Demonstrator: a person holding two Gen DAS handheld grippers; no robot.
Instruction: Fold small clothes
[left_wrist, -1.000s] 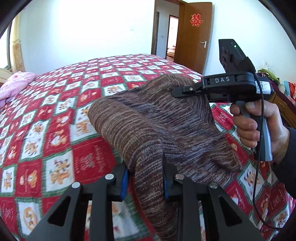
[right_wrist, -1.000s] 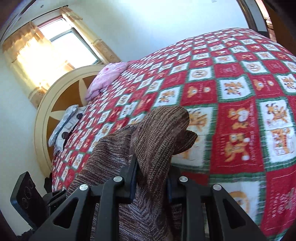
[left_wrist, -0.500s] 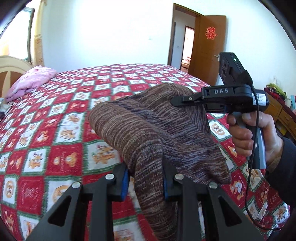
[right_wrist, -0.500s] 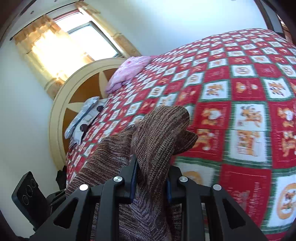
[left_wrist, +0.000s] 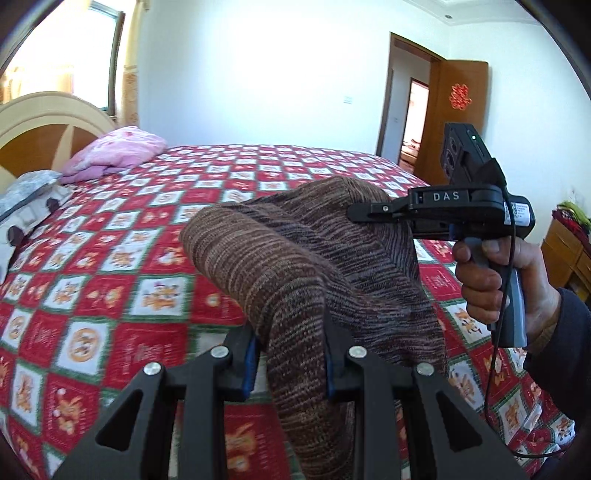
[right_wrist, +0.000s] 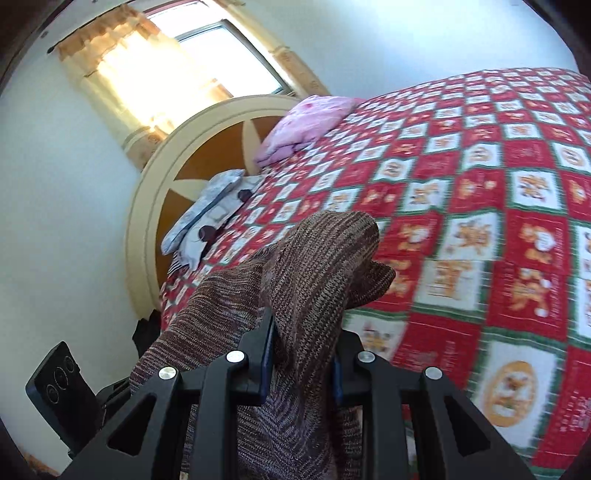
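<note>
A brown striped knit garment (left_wrist: 295, 266) hangs in the air above the bed, held between both grippers. My left gripper (left_wrist: 290, 363) is shut on one bunched edge of it, blue pads pressed into the knit. My right gripper (right_wrist: 303, 360) is shut on another bunched edge of the same garment (right_wrist: 314, 273). In the left wrist view the right gripper (left_wrist: 360, 213) comes in from the right, held by a hand (left_wrist: 506, 288), its tip buried in the cloth. The rest of the garment droops below both grips, out of sight.
The bed carries a red, white and green patchwork quilt (left_wrist: 110, 266) with cartoon squares. A pink folded cover (left_wrist: 114, 153) and a grey patterned pillow (right_wrist: 210, 218) lie by the round headboard (right_wrist: 184, 177). An open wooden door (left_wrist: 458, 122) and a wooden cabinet (left_wrist: 569, 251) stand at right.
Both grippers have swung sideways across the bed with the garment, so the headboard, pillows and window have come further into view. The grips on the knit look the same.
</note>
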